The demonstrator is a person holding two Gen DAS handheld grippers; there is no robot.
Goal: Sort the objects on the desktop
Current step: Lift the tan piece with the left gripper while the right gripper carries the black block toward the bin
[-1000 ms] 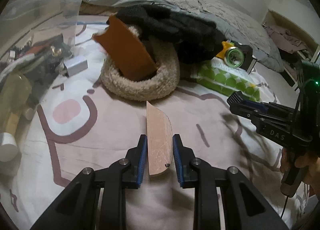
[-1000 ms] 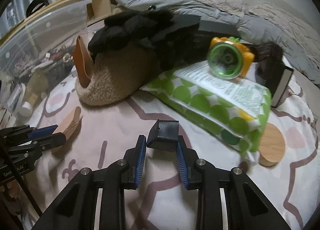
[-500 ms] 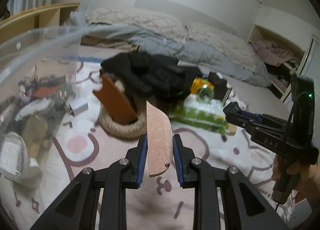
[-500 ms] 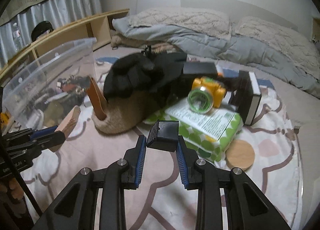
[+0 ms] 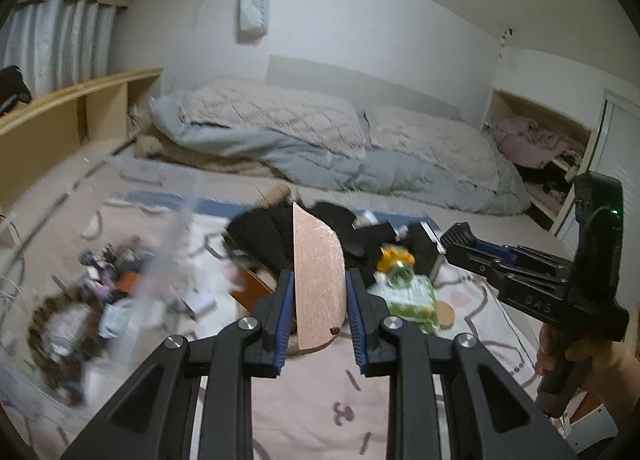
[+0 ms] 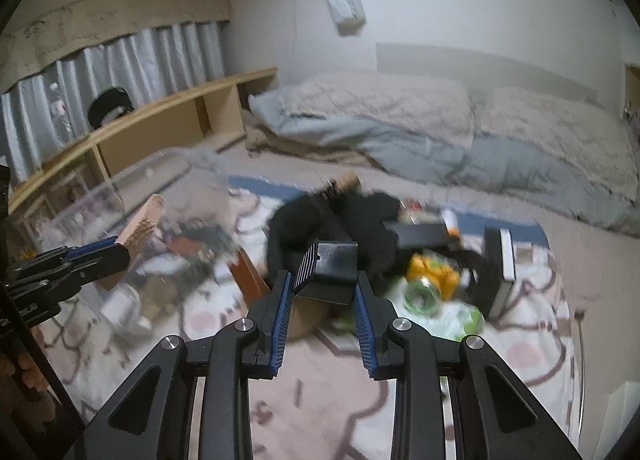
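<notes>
My left gripper (image 5: 320,316) is shut on a thin wooden coaster (image 5: 318,280), held on edge high above the mat; it also shows in the right wrist view (image 6: 142,221). My right gripper (image 6: 322,316) is shut on a small black box (image 6: 330,272), also lifted; this gripper shows at the right of the left wrist view (image 5: 460,238). Below lie a black garment (image 6: 344,215), a brown card (image 6: 248,280), a yellow-and-green toy (image 6: 430,280), a green-dotted pack (image 5: 408,294) and a black book (image 6: 500,272).
A clear plastic bin (image 6: 120,219) full of small items stands at the left, blurred by motion. A round wooden coaster (image 5: 446,314) lies by the green pack. Bedding (image 5: 320,147) lies behind the patterned mat (image 5: 320,400). A wooden shelf (image 6: 140,131) runs along the left wall.
Both grippers have risen well above the mat with their objects still held. The view has tilted up to show the bed and wall, and the items below look smaller and blurred.
</notes>
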